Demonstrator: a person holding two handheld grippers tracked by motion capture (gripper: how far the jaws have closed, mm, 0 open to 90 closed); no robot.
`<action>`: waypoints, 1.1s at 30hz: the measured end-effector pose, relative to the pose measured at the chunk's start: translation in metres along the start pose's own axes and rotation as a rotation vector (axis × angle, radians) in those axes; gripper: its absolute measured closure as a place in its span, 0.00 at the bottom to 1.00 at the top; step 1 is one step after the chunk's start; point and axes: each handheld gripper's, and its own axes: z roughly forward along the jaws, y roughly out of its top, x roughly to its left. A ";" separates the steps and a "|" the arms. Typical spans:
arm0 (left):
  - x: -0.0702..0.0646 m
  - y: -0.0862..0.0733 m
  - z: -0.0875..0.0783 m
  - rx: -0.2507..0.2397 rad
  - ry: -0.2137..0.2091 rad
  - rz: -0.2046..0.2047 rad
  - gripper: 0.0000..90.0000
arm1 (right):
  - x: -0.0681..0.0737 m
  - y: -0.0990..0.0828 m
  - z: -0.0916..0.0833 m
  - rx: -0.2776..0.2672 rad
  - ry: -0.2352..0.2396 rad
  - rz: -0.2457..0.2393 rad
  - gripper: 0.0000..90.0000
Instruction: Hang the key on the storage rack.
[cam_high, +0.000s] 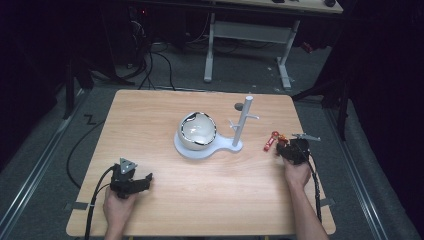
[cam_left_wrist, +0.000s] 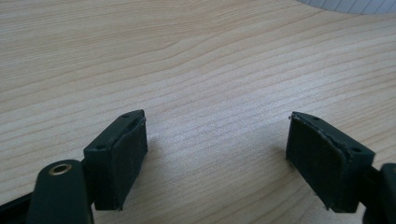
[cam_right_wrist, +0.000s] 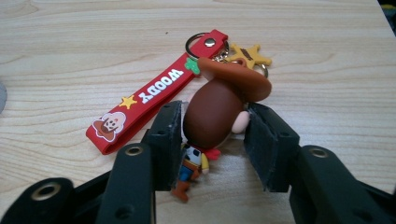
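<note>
Woody keychain between right hand-held gripper jaws on table

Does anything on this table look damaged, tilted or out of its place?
Nothing looks damaged or spilled. The white ball sits on the stand's base, and the post is upright. The Woody keychain lies flat near the table's right edge, its figure between the right gripper's fingers. The left gripper is open over bare wood.
</note>
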 end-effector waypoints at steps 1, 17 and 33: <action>0.000 0.000 0.000 0.000 0.000 0.000 0.24 | 0.001 0.000 0.000 -0.002 -0.004 -0.006 0.65; 0.000 0.000 0.000 0.001 0.000 0.000 0.24 | 0.011 -0.002 -0.002 -0.013 -0.023 -0.114 0.68; 0.000 0.000 0.000 0.001 0.000 0.000 0.24 | 0.015 0.005 -0.034 -0.100 0.051 -0.158 0.70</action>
